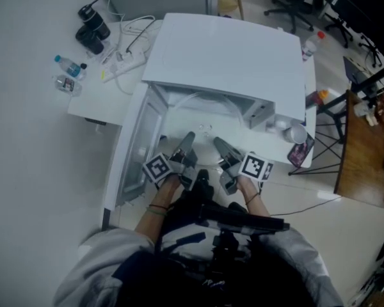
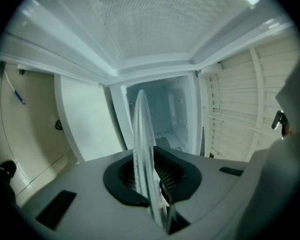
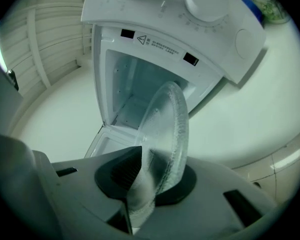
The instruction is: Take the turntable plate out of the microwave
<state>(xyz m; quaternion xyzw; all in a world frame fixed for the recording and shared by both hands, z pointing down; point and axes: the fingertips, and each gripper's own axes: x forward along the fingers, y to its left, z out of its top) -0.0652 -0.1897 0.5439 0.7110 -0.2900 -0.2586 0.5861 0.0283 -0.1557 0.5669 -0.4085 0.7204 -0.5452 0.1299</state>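
A: Right between the jaws of the left gripper (image 2: pixel 151 159) sits the turntable plate (image 2: pixel 142 129), seen edge-on. The pads are clamped onto its rim, so that one's got a grip on the glass.

B: Yep, same story on the other side. The right gripper (image 3: pixel 155 174) has its jaws closed on the plate's rim too, and the clear disc sticks out ahead of them at a tilt. So the plate hangs between the two grippers, one on each side of it.

A: Just behind them you can see the person's left hand (image 1: pixel 169 184) and right hand (image 1: pixel 249 187) holding the handles.

B: Straight ahead of both sets of jaws is the microwave (image 1: pixel 224 50) with its cavity (image 3: pixel 135 94) open. The plate is at the mouth of it. Honestly can't tell if the far edge is inside or out.

A: The door (image 1: pixel 133 149) is swung out to the left of the left gripper. The control panel (image 3: pixel 200 1) with its knobs is over on the right gripper's side.

B: Farther out past the left gripper there's a power strip (image 1: pixel 125 62) with cables, a water bottle (image 1: pixel 69 66) and a black flask (image 1: pixel 93 21). Way off to the right of the right gripper is a wooden desk (image 1: pixel 365 152).
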